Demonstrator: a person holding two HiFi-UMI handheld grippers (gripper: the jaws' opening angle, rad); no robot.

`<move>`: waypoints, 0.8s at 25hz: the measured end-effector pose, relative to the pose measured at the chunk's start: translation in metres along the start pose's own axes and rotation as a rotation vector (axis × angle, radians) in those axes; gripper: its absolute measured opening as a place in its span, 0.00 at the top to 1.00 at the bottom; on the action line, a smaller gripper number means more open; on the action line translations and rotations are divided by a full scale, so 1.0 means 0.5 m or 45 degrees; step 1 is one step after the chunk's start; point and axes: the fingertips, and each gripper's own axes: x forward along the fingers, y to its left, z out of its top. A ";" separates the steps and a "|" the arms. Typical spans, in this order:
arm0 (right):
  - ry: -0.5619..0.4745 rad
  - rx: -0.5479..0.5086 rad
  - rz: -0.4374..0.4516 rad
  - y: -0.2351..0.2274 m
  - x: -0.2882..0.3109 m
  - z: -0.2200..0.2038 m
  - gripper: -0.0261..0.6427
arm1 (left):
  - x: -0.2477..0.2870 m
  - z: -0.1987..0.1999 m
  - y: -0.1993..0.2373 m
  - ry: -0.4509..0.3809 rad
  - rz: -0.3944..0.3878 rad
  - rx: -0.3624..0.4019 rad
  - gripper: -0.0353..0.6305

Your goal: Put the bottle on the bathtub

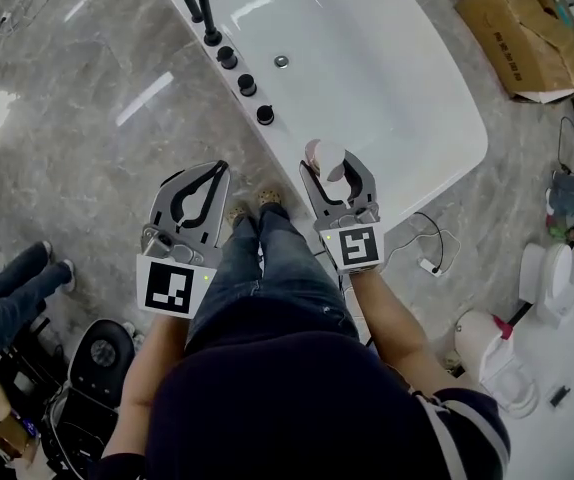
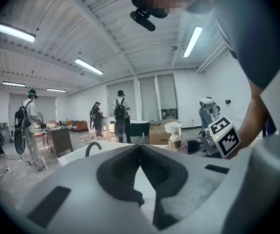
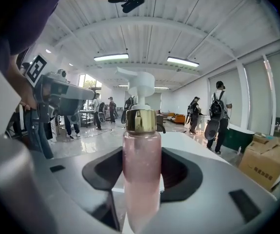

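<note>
My right gripper [image 1: 333, 168] clamped the tall pink translucent pump bottle [image 3: 141, 165] upright above the glossy white bathtub's [image 1: 445, 173] near rim. My left gripper [image 1: 217, 171] was closed and empty. I judged the bottle might topple if released off-centre there.

The bottle [image 3: 141, 169] loses its base at the right gripper view's lower edge, and the bathtub [image 1: 367, 78] is cut by the head view's top.

Head view looks down; gripper views level, seemingly sharing bathtub [image 1: 459, 118].
</note>
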 end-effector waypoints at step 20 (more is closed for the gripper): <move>0.413 0.101 0.026 0.032 0.265 -0.289 0.61 | 0.019 -0.127 0.062 0.157 -0.029 0.003 0.91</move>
